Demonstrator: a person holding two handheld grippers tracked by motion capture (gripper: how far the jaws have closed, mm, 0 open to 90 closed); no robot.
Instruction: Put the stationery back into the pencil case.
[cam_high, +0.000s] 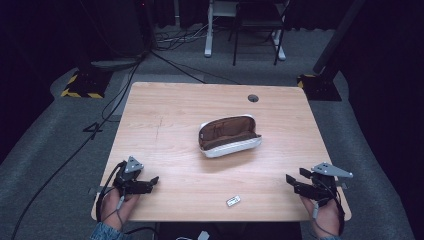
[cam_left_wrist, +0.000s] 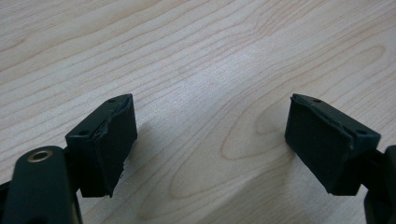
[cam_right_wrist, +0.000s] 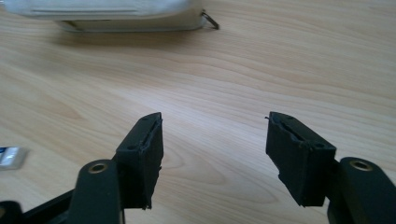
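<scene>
My left gripper (cam_high: 145, 184) and right gripper (cam_high: 295, 184) both gaped empty at the near corners, the open pouch (cam_high: 229, 136) lying crosswise mid-table ahead, seemingly slightly nearer my right.

We see a light wooden table (cam_high: 165, 125) with a round grommet hole (cam_high: 253, 98) near its far edge. On it lie an open white pouch (cam_high: 229, 136) with brown lining at the middle and a small white packet (cam_high: 233, 201) near the front edge.
</scene>
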